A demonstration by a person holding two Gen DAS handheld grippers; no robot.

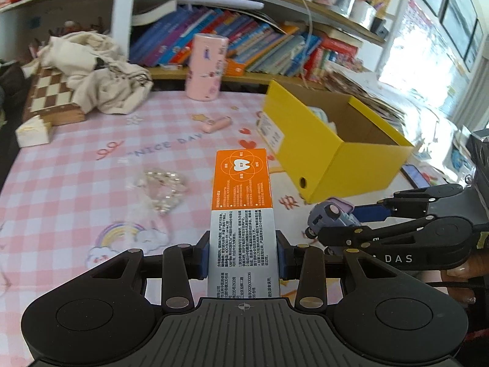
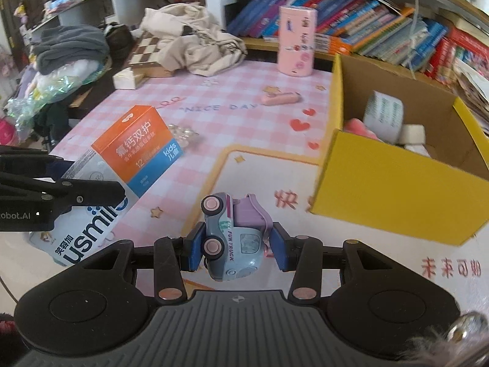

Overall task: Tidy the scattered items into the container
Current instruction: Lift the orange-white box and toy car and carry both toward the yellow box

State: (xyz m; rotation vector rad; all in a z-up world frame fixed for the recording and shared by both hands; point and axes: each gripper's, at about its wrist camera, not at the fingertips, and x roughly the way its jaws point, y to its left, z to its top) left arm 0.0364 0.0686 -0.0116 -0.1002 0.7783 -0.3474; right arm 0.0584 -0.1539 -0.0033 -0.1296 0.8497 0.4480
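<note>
Pink checked tablecloth (image 1: pixel 76 183) below bookshelves (image 1: pixel 244 39); left gripper (image 1: pixel 243 257) clamps toothpaste box (image 1: pixel 241 202), right gripper (image 2: pixel 235 244) toy truck (image 2: pixel 232 235).

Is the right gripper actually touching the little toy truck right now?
Touching. In the right wrist view, the right gripper has both blue pads pressed against the sides of the toy truck, which hangs between them clear of the table mat.

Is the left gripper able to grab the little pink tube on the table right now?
Probably not yet. The left gripper is shut on the toothpaste box, so its jaws are full. The pink tube lies unblocked farther along the table.
</note>
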